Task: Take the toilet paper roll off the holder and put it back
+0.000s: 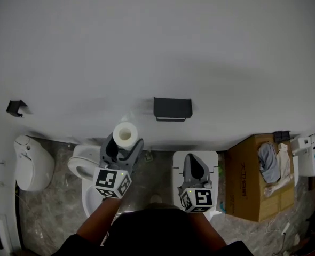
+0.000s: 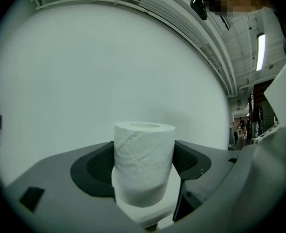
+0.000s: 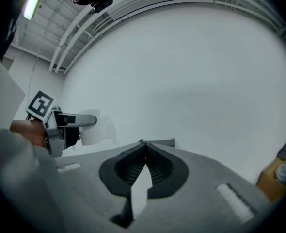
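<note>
The left gripper (image 1: 123, 146) has its grey jaws part open and clamped on the white toilet paper roll (image 2: 144, 164), one dark ribbed pad against each side; the roll stands upright between them, its cardboard core facing up, off the black rectangular wall holder (image 1: 172, 109) and to the left of it, near the white wall; the person's bare left forearm (image 1: 96, 218) reaches forward and slightly right over the white toilet (image 1: 81, 166); the right gripper (image 1: 195, 164) is empty, its jaws pressed together tip to tip, held level just below the holder, well apart from the roll.
</note>
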{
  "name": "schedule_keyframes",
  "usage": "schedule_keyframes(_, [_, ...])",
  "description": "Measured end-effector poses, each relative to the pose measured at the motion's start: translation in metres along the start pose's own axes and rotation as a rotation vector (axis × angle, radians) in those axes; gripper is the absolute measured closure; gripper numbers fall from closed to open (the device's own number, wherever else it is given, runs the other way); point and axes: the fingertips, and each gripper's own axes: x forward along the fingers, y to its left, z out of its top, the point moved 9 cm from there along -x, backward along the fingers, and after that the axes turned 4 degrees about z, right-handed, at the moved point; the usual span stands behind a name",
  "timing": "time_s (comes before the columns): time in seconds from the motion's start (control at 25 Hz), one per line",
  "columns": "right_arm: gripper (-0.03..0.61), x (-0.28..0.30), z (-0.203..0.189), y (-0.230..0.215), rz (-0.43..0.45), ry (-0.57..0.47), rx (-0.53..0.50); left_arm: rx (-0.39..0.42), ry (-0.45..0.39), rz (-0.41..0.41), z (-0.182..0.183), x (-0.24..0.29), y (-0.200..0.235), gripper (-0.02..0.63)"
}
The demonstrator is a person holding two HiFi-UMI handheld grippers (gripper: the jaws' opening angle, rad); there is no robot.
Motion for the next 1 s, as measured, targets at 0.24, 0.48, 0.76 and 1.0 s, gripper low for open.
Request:
schedule_keyframes(0.24, [0.580, -0.011, 0.001, 0.033, 0.030, 0.001, -0.048, -0.031, 0.040, 0.056, -0.033, -0.068, 0.003, 0.252])
schedule_keyframes(0.48, [0.580, -0.022, -0.006, 0.054, 0.043, 0.006, -0.033, -0.012, 0.057, 0.034, -0.046, -0.097, -0.001, 0.252])
schedule_keyframes(0.76, [0.580, -0.030, -0.006, 0.058, 0.038, 0.022, -0.044, -0.022, 0.065, 0.009, -0.044, -0.099, -0.007, 0.252])
schedule_keyframes(1.0, [0.580, -0.033, -0.013, 0.044, 0.022, 0.020, -0.046, 0.024, 0.026, -0.028, -0.029, -0.076, -0.019, 0.252])
